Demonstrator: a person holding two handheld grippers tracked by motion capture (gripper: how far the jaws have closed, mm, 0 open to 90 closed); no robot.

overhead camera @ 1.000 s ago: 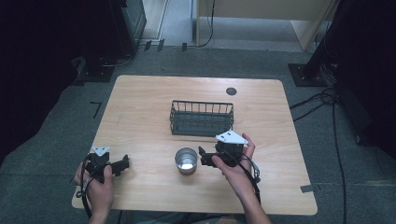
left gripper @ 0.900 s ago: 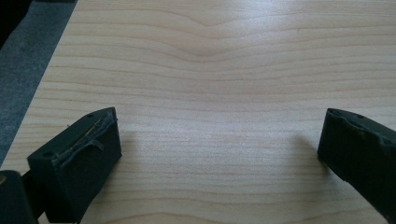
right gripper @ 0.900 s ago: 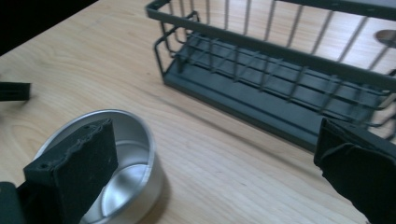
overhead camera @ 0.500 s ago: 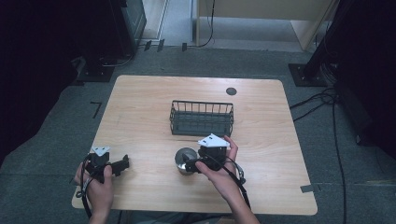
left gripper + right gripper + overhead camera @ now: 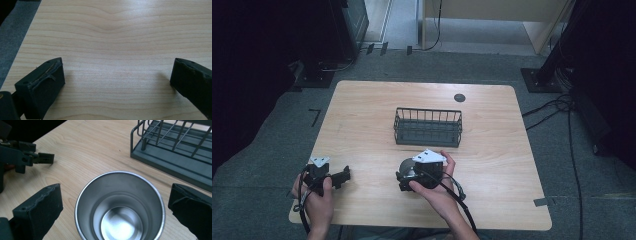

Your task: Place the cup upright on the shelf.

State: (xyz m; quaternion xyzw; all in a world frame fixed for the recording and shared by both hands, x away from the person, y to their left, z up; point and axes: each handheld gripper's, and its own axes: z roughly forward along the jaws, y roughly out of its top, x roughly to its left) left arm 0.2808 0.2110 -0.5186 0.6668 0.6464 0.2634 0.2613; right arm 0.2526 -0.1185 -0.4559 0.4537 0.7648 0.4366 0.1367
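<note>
A shiny steel cup (image 5: 120,207) stands upright and empty on the wooden table, partly hidden under my right hand as cup (image 5: 408,167) in the high view. My right gripper (image 5: 115,207) is open, its two black jaws on either side of the cup without touching it; from above the right gripper (image 5: 404,180) sits at the front middle. My left gripper (image 5: 116,80) is open over bare wood, and in the high view the left gripper (image 5: 346,175) rests near the front left corner. A dark wire basket (image 5: 428,127) stands empty behind the cup.
The wire basket (image 5: 175,152) is just beyond the cup in the right gripper view. A small dark round disc (image 5: 459,98) lies near the table's far edge (image 5: 422,84). Cables (image 5: 557,107) run over the grey floor at the right.
My right gripper has moved left and toward the front, coming down around the steel cup so that its jaws now flank it. The left gripper has stayed put.
</note>
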